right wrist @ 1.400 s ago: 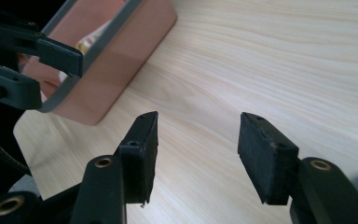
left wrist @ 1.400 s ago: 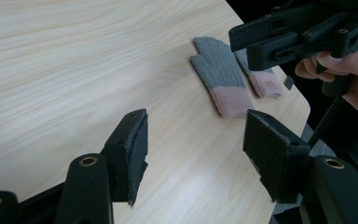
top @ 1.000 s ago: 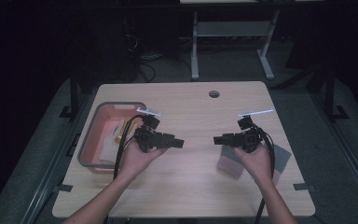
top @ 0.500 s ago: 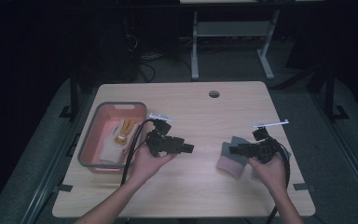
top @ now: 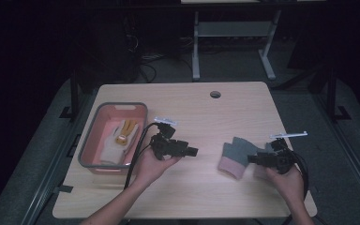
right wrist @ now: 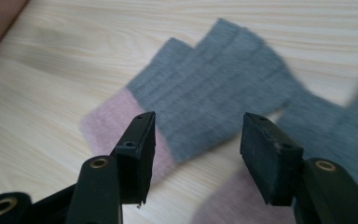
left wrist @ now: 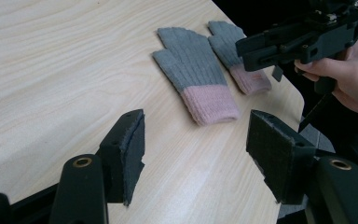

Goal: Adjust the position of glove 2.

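Note:
Two grey knit gloves with pink cuffs lie flat on the wooden table at the right. The bigger-looking one (top: 232, 155) (left wrist: 191, 70) (right wrist: 214, 79) is just ahead of my right gripper (top: 251, 159) (right wrist: 199, 121), which hangs low over its cuff, jaws open and empty. The second glove (left wrist: 235, 44) (right wrist: 335, 126) lies beside it, partly under that gripper (left wrist: 298, 42). My left gripper (top: 194, 151) (left wrist: 198, 126) is open and empty at the table's middle. It points at the gloves from a hand's length away.
A pink bin with a grey rim (top: 87, 149) stands at the left and holds a white and yellow glove (top: 122, 136). A cable hole (top: 215, 94) sits near the table's far edge. The table's right edge is close behind my right hand.
My right gripper has moved right, nearer and lower, down to the gloves. My left gripper has shifted slightly nearer and lower. Both stay open.

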Demonstrator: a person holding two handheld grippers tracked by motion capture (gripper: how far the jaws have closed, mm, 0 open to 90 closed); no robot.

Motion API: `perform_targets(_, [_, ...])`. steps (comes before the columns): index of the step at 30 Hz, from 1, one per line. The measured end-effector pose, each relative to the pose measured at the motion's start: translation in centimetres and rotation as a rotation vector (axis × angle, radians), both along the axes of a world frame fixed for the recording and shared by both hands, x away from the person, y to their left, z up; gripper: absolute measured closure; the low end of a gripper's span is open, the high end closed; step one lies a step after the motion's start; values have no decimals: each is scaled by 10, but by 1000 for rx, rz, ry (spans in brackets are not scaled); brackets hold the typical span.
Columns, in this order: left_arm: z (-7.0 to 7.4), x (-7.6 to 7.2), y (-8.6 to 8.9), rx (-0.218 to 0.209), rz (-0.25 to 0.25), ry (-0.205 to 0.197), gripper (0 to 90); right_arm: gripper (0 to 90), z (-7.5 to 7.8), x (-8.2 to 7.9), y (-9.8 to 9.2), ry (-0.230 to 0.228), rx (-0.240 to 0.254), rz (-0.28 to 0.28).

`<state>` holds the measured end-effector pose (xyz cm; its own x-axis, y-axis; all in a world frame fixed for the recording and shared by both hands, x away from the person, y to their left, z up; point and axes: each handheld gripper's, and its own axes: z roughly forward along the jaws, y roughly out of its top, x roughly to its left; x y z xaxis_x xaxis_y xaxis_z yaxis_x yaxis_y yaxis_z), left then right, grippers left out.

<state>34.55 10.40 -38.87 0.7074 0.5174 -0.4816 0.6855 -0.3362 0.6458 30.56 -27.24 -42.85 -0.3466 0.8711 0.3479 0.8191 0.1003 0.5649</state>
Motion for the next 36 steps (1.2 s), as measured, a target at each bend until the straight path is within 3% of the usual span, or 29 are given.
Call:
perform_targets(15, [-11, -4, 1, -2, 1, 6, 364, 465, -10, -13, -28, -21, -117, -53])
perform_targets(20, [-12, -4, 1, 2, -4, 10, 365, 483, -13, -14, -34, -5, -166, -79])
perform_targets(24, [-13, -4, 0, -5, -4, 11, 364, 488, -20, -13, -34, 8, -210, -69])
perform_targets(30, [-14, -4, -1, -7, -8, 12, 365, 522, -24, -13, -31, 5, -213, -79])
perform_targets(36, [-15, -6, -3, -7, -15, 8, 365, 644, -26, -12, -32, 7, -199, -97])
